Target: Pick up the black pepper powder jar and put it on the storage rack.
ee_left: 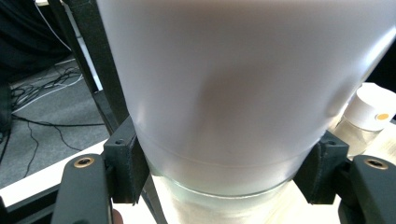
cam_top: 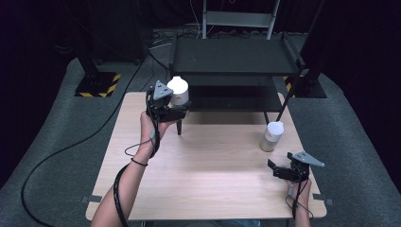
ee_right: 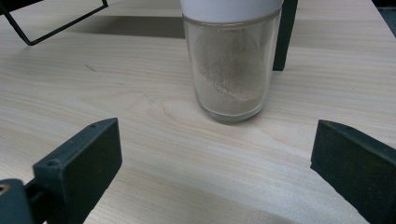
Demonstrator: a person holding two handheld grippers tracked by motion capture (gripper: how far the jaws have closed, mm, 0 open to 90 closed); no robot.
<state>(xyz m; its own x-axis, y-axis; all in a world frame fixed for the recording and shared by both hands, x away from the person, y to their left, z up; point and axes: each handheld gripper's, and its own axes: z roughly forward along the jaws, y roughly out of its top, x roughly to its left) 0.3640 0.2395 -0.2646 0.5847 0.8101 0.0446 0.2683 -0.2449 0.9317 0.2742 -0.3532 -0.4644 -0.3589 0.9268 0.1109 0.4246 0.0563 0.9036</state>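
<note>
Pale wooden table (cam_top: 203, 179) on grey carpet (cam_top: 56, 142); a black shelf rack (cam_top: 234, 56) behind, the surroundings seemingly dark.

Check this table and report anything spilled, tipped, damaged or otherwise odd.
Nothing stands out. The left tool is clamped on a white-capped jar, holding it upright above the table. The second jar stands upright near the right edge, powder inside, cap on. The right tool waits open beside it. No spill shows.

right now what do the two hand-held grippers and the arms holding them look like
Both are black. The left hand-held gripper and right hand-held gripper each carry a grey three-cornered plate on top and end in blocky black jaws. A black cable trails from each. The forearms are bare, no sleeves; a thin dark band circles the left wrist.
</note>
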